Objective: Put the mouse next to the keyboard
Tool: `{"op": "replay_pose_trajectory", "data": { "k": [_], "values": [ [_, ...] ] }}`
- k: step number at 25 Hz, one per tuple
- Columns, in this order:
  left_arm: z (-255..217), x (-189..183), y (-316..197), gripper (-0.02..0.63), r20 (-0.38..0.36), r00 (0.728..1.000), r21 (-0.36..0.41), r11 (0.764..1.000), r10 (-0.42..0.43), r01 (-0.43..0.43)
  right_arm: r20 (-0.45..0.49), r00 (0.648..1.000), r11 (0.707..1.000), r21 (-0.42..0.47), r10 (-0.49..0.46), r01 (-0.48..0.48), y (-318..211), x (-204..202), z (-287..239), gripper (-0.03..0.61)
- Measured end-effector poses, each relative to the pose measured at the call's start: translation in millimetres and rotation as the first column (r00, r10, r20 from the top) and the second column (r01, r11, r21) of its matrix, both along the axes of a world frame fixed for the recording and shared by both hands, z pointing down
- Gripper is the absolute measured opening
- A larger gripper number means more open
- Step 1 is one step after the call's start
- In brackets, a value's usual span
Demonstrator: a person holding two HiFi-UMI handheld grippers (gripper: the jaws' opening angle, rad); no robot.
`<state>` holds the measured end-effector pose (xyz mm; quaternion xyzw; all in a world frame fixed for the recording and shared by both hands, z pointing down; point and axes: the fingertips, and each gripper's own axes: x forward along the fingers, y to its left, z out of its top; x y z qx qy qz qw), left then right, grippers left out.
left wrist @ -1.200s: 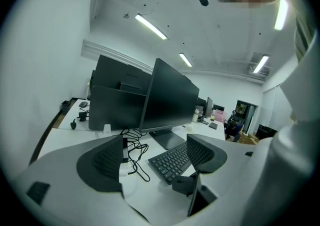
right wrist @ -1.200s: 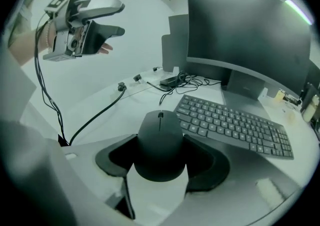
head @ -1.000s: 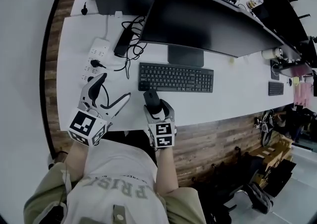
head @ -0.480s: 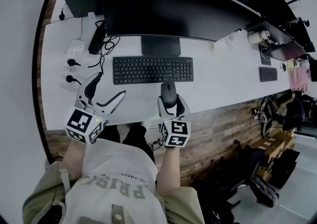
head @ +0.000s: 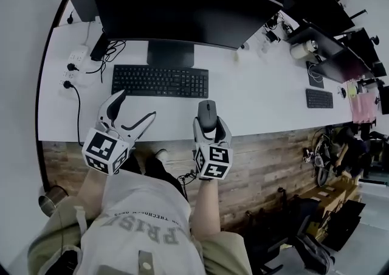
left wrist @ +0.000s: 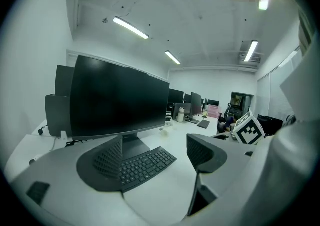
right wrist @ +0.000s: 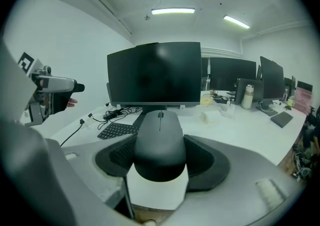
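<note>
The black mouse (head: 207, 113) sits between the jaws of my right gripper (head: 209, 124), which is shut on its sides. It is held over the white desk (head: 261, 106), just right of and in front of the right end of the black keyboard (head: 159, 81). In the right gripper view the mouse (right wrist: 160, 142) fills the middle, with the keyboard (right wrist: 116, 130) behind it to the left. My left gripper (head: 134, 109) stands open and empty in front of the keyboard's left half. In the left gripper view the keyboard (left wrist: 145, 165) shows between the spread jaws.
A large black monitor (head: 176, 6) stands behind the keyboard. A power strip (head: 76, 61) with cables lies at the far left. A small second keyboard (head: 318, 98) and a cup (head: 301, 50) are at the right. The desk's front edge (head: 273, 134) runs just under the grippers.
Both grippers have moved right along the desk. The mouse, still held, went from in front of the keyboard's left end to beside its right end.
</note>
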<state>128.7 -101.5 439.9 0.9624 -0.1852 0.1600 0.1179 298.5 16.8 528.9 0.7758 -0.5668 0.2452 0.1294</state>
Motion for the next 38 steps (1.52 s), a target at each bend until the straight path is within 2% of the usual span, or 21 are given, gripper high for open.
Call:
{"op": "replay_pose_trajectory", "data": {
  "k": [7, 13, 20, 28, 34, 38],
  "values": [
    [-8.1, 46.8, 38.6, 0.382, 0.024, 1.0, 0.008, 1.0, 0.015, -0.016, 0.018, 1.0, 1.0, 0.002, 0.022, -0.022, 35.7, 46.4, -7.5, 0.291],
    [2.9, 80.3, 39.4, 0.382, 0.032, 0.998, -0.007, 0.999, 0.048, -0.047, 0.028, 0.997, 0.997, -0.012, 0.076, -0.076, 42.1, 80.2, 4.2, 0.291],
    [12.9, 128.4, 6.5, 0.382, 0.012, 0.995, -0.027, 0.995, 0.095, -0.094, 0.028, 0.993, 0.992, -0.061, 0.115, -0.113, 16.9, 115.7, 20.0, 0.291],
    [26.8, 168.9, -30.6, 0.382, -0.011, 0.992, -0.082, 0.988, 0.129, -0.129, 0.02, 0.988, 0.978, -0.148, 0.152, -0.147, -21.2, 158.7, 44.2, 0.291],
    [37.7, 178.9, -35.6, 0.382, 0.001, 0.994, -0.115, 0.987, 0.113, -0.112, 0.034, 0.989, 0.967, -0.216, 0.145, -0.135, -40.1, 181.1, 73.5, 0.291],
    [45.3, 185.7, -29.2, 0.382, 0.026, 0.998, -0.123, 0.991, 0.062, -0.058, 0.054, 0.991, 0.964, -0.243, 0.122, -0.105, -52.1, 198.8, 92.4, 0.291]
  ]
}}
